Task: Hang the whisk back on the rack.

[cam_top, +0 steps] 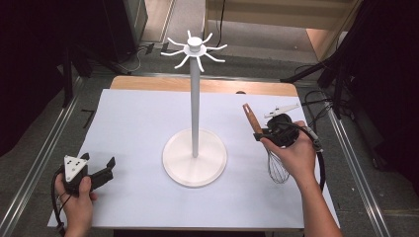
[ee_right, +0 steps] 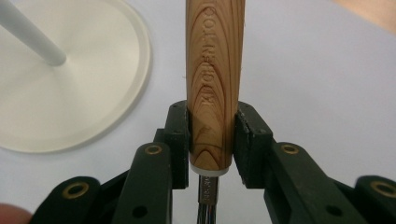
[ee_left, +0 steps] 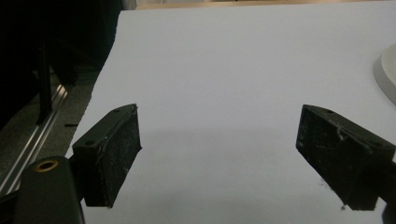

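The right gripper [ee_right: 212,140] pinches the whisk [ee_right: 215,84] by its wooden handle, wires hanging below the hand, to the right of the white stand [cam_top: 195,157]. The left gripper [ee_left: 219,154] rests spread, well apart.

high view looks down; claw views sit close, sharing the stand base [ee_right: 70,79].

Black grippers w/ brass screws, blk cables, grey plate [cam_top: 74,167].

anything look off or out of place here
Nothing stands out. The right gripper grips the whisk squarely by its wooden handle, the hook stand is upright, and the left gripper is open above the white sheet.
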`<state>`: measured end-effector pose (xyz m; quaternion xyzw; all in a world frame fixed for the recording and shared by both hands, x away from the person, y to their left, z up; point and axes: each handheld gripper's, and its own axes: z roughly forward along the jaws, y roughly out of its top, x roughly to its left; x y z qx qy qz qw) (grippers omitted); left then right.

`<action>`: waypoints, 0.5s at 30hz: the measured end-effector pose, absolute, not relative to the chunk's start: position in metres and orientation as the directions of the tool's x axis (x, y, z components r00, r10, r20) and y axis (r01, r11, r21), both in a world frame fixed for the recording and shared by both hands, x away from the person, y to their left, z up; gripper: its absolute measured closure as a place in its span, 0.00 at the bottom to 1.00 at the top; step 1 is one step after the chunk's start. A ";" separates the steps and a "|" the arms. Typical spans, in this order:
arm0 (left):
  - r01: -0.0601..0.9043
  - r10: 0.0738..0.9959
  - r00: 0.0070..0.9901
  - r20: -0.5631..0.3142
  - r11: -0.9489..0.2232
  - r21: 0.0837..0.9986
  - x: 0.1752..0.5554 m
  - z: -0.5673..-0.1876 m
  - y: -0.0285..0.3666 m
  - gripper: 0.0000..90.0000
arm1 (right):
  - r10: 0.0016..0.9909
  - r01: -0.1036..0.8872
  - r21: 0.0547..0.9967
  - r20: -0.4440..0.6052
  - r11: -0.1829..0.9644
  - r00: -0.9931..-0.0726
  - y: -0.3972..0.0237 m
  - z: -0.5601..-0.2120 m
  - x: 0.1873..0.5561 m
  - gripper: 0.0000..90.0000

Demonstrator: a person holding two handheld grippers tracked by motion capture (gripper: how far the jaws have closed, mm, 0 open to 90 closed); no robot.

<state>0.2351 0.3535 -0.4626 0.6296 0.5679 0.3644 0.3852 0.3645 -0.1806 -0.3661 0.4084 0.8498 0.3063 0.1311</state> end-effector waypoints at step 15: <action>0.435 0.996 0.088 0.021 -0.057 0.899 0.235 -0.463 0.354 0.16 | 0.727 0.421 0.848 0.063 0.322 -0.684 -0.179 -0.340 0.341 0.79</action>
